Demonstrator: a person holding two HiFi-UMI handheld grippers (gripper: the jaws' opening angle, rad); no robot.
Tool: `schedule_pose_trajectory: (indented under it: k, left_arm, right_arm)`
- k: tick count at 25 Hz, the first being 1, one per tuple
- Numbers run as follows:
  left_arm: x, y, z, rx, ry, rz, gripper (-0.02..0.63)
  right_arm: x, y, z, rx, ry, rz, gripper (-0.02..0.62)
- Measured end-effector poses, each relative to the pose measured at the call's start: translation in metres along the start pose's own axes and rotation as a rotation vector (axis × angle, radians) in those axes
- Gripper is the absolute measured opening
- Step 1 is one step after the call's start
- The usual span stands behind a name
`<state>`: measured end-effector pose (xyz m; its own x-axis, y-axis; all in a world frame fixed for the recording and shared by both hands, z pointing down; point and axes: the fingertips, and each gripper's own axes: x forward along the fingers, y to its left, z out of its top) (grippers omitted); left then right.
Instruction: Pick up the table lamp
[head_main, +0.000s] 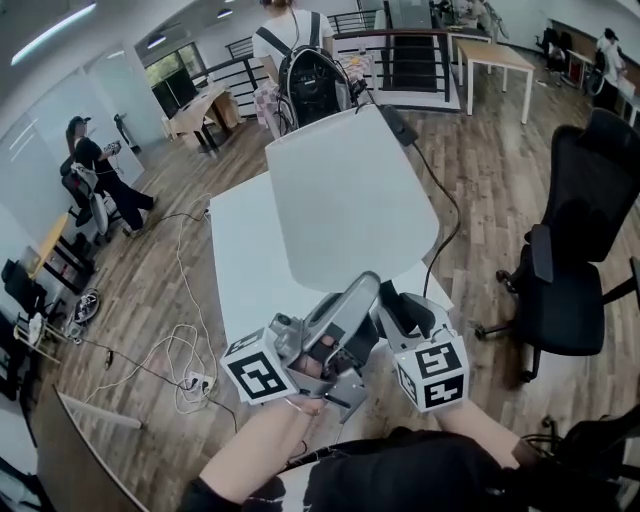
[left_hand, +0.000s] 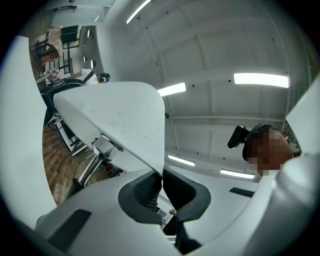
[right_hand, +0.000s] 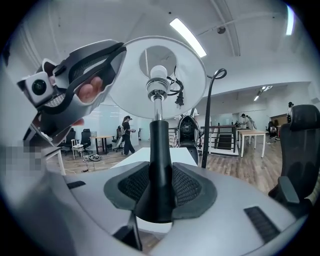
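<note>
The table lamp has a broad white shade and a black stem. In the head view the shade fills the middle, over the white table. My left gripper is shut on the shade's lower rim; in the left gripper view the shade runs down between the dark pads of that left gripper. My right gripper is shut on the stem, which rises to the bulb under the shade. In the head view the right gripper sits beside the left one. The lamp's base is hidden.
A black power cord trails from the lamp over the table's right edge. At the right stands a black office chair. A person with a backpack stands beyond the table's far end. Cables lie on the wooden floor at the left.
</note>
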<state>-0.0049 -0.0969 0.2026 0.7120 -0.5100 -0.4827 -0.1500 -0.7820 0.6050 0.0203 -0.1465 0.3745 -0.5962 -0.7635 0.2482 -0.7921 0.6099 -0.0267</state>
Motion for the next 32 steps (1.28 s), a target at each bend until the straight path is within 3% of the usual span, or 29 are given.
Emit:
schedule_pose_trajectory:
  k: [13,21,32]
  left_arm:
    - [-0.096,-0.099,0.014,0.031,0.066,-0.080,0.017]
    - [-0.160,-0.146,0.012,0.033,0.086,-0.081,0.017]
    - [-0.176,-0.170,-0.007,0.037,0.116,-0.078,0.017]
  right_arm:
    - [-0.057,0.123,0.006,0.008,-0.047,-0.068,0.155]
    - [-0.092,0.195,-0.011,0.015,-0.039,-0.082,0.156]
    - [-0.120,0.218,-0.028,0.043,-0.005,-0.066,0.160]
